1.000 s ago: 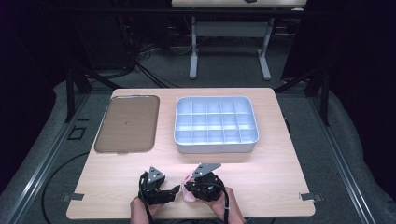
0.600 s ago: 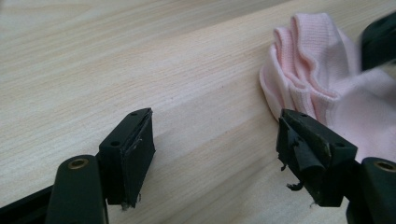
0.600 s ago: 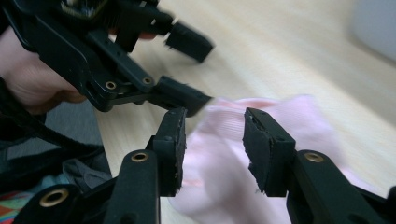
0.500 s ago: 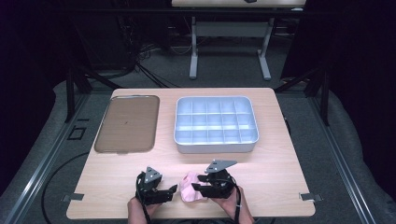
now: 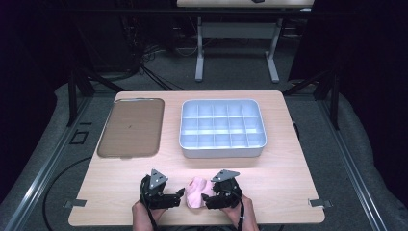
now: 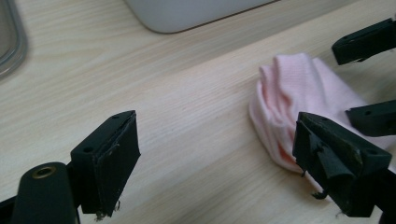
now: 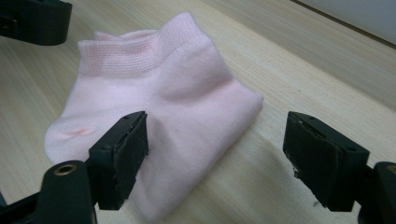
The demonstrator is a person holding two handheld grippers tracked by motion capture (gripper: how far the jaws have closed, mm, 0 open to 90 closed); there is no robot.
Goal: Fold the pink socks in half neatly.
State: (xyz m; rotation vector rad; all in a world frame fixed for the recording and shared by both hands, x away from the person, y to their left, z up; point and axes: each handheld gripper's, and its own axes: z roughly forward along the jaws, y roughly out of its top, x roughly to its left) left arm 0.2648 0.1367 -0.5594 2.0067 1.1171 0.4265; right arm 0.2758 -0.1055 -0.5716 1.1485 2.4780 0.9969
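From the high view, your pink sock point(image 5: 196, 191) lies folded on the near edge of the bench point(image 5: 288, 178), squarely between your two hands. The left gripper point(image 5: 176, 198) sits just beside its left side and the right gripper point(image 5: 208, 198) at its right side. Farther back stand the white divided tray point(image 5: 222, 150), its compartments bare, and, well apart to the left, the flat brown tray point(image 5: 130, 127).

In the left gripper view, your fingers point(image 6: 109, 158) are spread wide with bare wood between them. The sock point(image 6: 289, 107) lies off to the right, its edge just behind the right-hand finger, so nothing is held. The two dark tips at the far right belong to your other gripper.

In the right gripper view, the fingers point(image 7: 322, 158) are also wide. The sock point(image 7: 173, 98) rests flat on the bench, ribbed cuff turned away from you, and the left finger sits over its near part while the right finger stands clear of the folded edge. Nothing is pinched here either.

By my reading you are at the stage of lining up a grasp on the sock. The next move calls for lowering one set of fingers so they straddle a folded edge, then closing through all the layers. Grip deep enough that the fold does not slip open when you lift.
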